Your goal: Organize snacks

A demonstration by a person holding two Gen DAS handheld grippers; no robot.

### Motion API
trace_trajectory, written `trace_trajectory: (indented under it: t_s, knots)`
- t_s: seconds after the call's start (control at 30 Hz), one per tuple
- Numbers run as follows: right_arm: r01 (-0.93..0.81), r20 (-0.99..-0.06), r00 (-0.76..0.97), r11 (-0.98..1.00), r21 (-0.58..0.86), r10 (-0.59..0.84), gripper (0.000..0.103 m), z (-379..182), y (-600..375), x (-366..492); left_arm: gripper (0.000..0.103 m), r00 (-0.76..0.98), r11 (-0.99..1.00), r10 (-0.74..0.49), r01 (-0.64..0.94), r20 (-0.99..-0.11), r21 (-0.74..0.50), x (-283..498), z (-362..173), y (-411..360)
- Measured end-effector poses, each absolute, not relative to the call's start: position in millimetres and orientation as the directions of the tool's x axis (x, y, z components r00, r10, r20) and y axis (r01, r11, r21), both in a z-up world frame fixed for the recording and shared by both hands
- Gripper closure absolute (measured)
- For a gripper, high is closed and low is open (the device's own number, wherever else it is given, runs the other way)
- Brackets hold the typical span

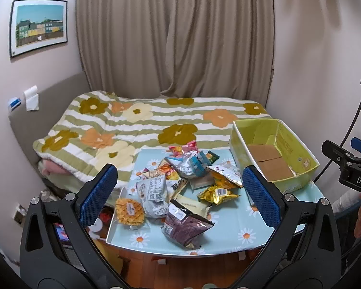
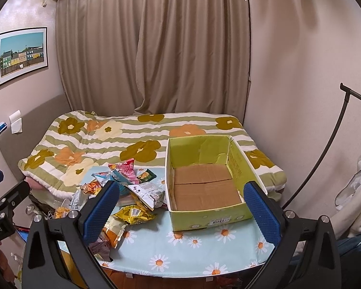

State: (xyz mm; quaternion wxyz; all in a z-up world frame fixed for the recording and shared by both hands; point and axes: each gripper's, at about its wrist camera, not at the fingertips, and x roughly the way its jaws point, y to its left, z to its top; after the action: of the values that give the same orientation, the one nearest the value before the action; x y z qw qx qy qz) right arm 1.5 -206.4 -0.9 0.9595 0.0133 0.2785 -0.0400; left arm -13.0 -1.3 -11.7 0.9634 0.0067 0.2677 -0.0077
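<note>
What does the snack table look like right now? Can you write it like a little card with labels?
Place: small table with a daisy tablecloth, beside a bed with a flowered quilt
Snacks: pile of snack packets loose on the table
Nearest packet: dark purple bag at the table's front edge
Box: green cardboard box, open, nothing inside, to the right of the pile
Left gripper: open, holding nothing, above the pile
Right gripper: open, holding nothing, facing the box
Packed so far: none
</note>
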Motion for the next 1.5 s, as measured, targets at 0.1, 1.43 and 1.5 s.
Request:
trace_trajectory:
  t_s: [0.1,1.43,1.5]
  knots:
    - [0.082,-0.537,0.841,0.997,0.006,-0.066,0.001,0,-208,2,0.0,0.856,1.0,-0.01,0.016,-0.518,0.007,-14,-12,-1]
    - [-0.136,-0.817,0.479,0.947,0.29,0.319,0.001,-203,-71,74,0.001,0.471,0.976,-0.212,0.065,-0.856,-0.206,158,-182,107]
    - [-0.104,-0.812,0.493,0.948,0.302,0.313,0.001,-211,-61,73,0.001,0.446,0.972,-0.232,0.088,-0.864,-0.216,171,-195,107]
